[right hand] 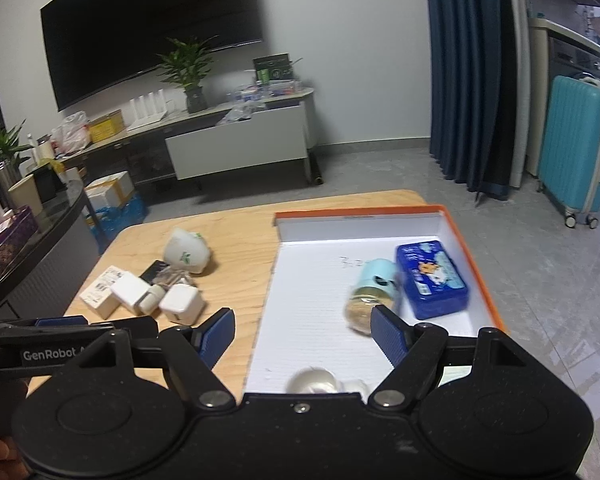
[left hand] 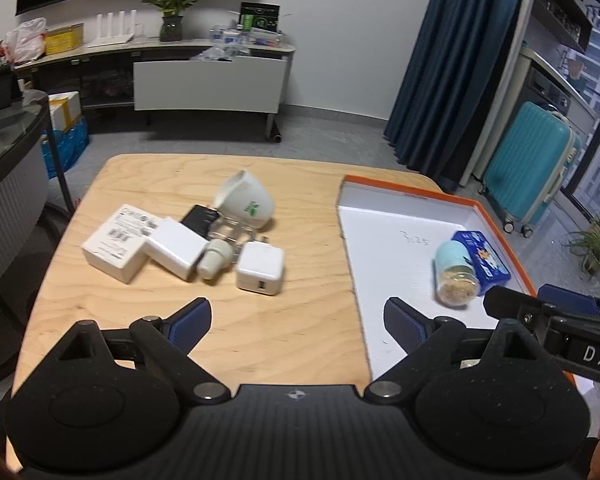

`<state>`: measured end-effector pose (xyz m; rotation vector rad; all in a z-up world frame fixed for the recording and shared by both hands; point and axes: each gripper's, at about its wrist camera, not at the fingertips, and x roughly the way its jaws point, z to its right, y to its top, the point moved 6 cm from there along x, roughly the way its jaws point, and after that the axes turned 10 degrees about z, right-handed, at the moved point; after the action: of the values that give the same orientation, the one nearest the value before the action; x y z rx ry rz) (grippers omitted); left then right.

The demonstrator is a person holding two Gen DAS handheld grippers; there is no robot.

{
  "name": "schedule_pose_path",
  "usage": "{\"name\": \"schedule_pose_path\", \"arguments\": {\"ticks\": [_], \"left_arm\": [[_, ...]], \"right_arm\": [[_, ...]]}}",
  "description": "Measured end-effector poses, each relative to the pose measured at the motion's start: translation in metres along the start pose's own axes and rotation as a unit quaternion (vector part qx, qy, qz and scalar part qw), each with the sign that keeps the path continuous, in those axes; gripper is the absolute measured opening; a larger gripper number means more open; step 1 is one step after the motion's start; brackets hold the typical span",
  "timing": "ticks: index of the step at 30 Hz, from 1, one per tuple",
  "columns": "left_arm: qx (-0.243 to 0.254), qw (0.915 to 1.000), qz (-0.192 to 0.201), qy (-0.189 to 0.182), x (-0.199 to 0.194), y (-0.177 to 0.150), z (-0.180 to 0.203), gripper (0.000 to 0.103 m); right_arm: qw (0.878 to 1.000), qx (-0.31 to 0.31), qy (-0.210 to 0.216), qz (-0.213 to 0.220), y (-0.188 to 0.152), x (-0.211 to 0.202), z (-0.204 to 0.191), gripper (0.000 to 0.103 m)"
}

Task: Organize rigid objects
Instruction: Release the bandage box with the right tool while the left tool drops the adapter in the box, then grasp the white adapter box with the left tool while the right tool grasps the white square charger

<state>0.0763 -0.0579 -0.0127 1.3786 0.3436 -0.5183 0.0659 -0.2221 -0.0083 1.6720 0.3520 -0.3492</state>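
Observation:
An orange-rimmed white box lid lies on the right of the wooden table. In it lie a blue tin and a glass jar with a pale blue cap. A whitish round object lies in the lid just under my right gripper. A pile on the left holds a white cup on its side, white chargers and a white carton. My left gripper is open over the table. My right gripper is open over the lid.
A black device and clear plastic packaging lie in the pile. A dark side table stands at the left. A teal suitcase and blue curtain stand at the right; a TV bench stands beyond.

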Motion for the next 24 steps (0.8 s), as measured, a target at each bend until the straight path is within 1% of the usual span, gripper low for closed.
{"name": "schedule_pose_path", "arguments": {"ticks": [14, 24], "left_arm": [[-0.026, 0.9992, 0.002, 0.030, -0.003, -0.001, -0.045, 0.096], [-0.045, 0.9963, -0.006, 0.073, 0.005, -0.006, -0.094, 0.096]], "right_arm": [[0.999, -0.023, 0.035, -0.019, -0.006, 0.021, -0.044, 0.089], [0.998, -0.035, 0.049, -0.030, -0.013, 0.029, -0.059, 0.089]]}}
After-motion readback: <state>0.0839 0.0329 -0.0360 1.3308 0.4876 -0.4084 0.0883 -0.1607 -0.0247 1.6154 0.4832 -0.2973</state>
